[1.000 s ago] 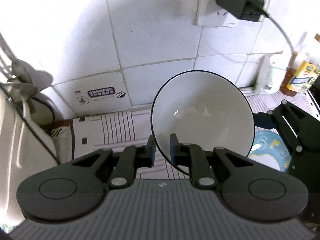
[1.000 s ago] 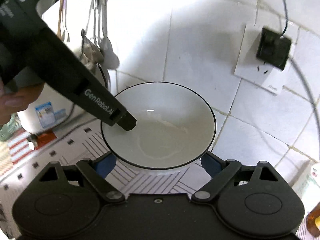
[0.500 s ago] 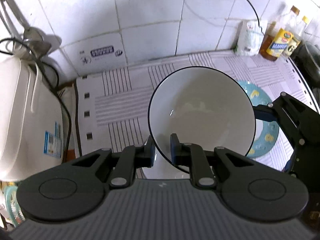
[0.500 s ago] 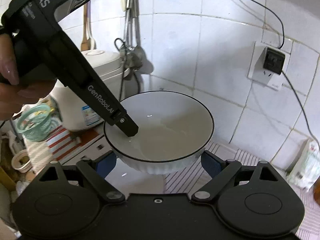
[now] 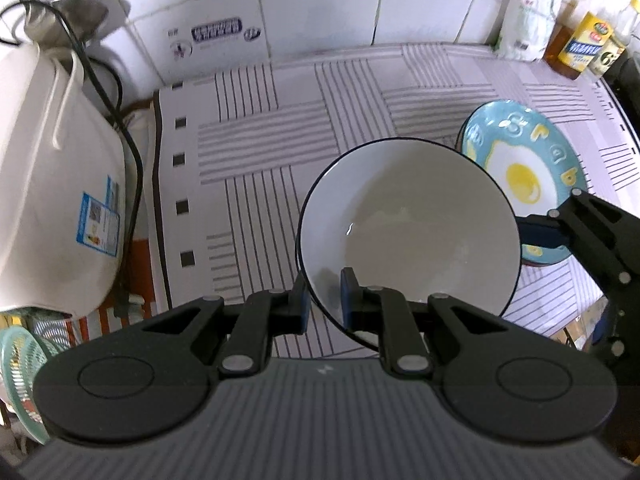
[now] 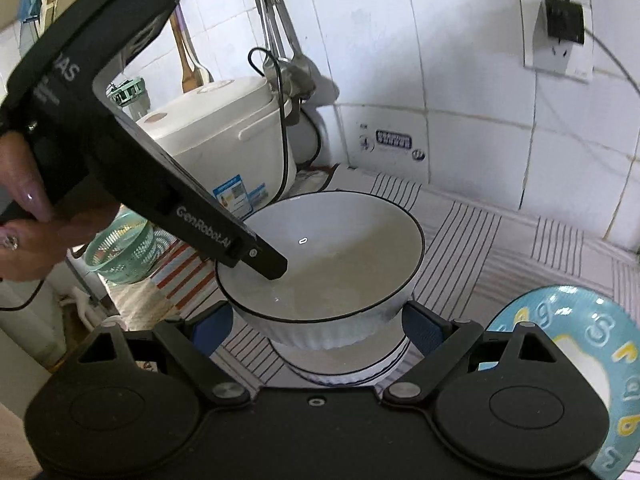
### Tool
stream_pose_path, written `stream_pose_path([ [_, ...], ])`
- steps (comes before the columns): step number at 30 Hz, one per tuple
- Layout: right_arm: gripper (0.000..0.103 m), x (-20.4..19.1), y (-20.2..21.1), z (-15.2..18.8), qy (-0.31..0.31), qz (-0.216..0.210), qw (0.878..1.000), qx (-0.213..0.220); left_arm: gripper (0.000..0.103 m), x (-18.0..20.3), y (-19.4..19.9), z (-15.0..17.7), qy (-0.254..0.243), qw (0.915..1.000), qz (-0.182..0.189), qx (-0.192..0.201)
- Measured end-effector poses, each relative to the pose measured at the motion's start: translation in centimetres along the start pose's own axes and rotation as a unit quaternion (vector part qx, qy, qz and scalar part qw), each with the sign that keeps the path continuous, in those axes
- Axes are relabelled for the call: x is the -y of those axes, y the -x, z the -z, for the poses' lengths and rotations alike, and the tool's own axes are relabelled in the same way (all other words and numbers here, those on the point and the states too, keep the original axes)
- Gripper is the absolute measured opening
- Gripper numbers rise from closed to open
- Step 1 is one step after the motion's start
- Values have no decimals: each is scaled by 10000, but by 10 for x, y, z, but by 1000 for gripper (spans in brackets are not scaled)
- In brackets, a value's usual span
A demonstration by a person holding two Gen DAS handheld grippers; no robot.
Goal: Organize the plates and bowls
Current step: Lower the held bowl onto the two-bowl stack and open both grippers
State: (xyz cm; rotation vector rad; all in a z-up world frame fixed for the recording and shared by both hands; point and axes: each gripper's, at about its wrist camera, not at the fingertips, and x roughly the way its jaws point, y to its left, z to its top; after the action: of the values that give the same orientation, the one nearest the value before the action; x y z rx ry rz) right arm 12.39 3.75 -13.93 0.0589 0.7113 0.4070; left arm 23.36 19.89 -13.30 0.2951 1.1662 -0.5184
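Left wrist view: the left gripper [image 5: 323, 295] pinches the near rim of the white bowl [image 5: 412, 228]. The right gripper [image 6: 318, 322] stands wide on both sides of it, not touching. Just below sits a second bowl [image 6: 344, 364], beside the blue plate [image 5: 520, 148] near the worktop's right edge. One thin rim grip may slip, and the bowl could tip and knock the lower one.

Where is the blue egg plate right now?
The blue plate sits on the striped cloth at the counter's right side, just right of the white bowl held by the left gripper.
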Motion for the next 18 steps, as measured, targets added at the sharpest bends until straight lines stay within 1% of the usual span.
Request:
stream_pose_path([
  [6, 94, -1, -12, 6, -29, 35, 10000, -83, 14, -1, -13, -2, -1, 9999, -31, -128],
  [10, 94, 0, -18, 8, -51, 72, 9998, -159, 14, 5, -16, -3, -128, 9996, -199, -163],
  [12, 94, -1, -20, 9, -6, 112, 9997, -195, 16, 7, -19, -4, -151, 9993, -261, -205],
  [14, 93, -4, -21, 9, 143, 227, 9995, -188, 16, 9, -23, -5, -153, 9988, -324, -334],
  [16, 93, -6, -24, 8, 243, 264, 9989, -286, 16, 10, -26, -5, -201, 9986, -381, -323],
  [18, 93, -5, -26, 9, 266, 297, 9987, -303, 16, 10, -27, -5, -174, 9988, -332, -319],
])
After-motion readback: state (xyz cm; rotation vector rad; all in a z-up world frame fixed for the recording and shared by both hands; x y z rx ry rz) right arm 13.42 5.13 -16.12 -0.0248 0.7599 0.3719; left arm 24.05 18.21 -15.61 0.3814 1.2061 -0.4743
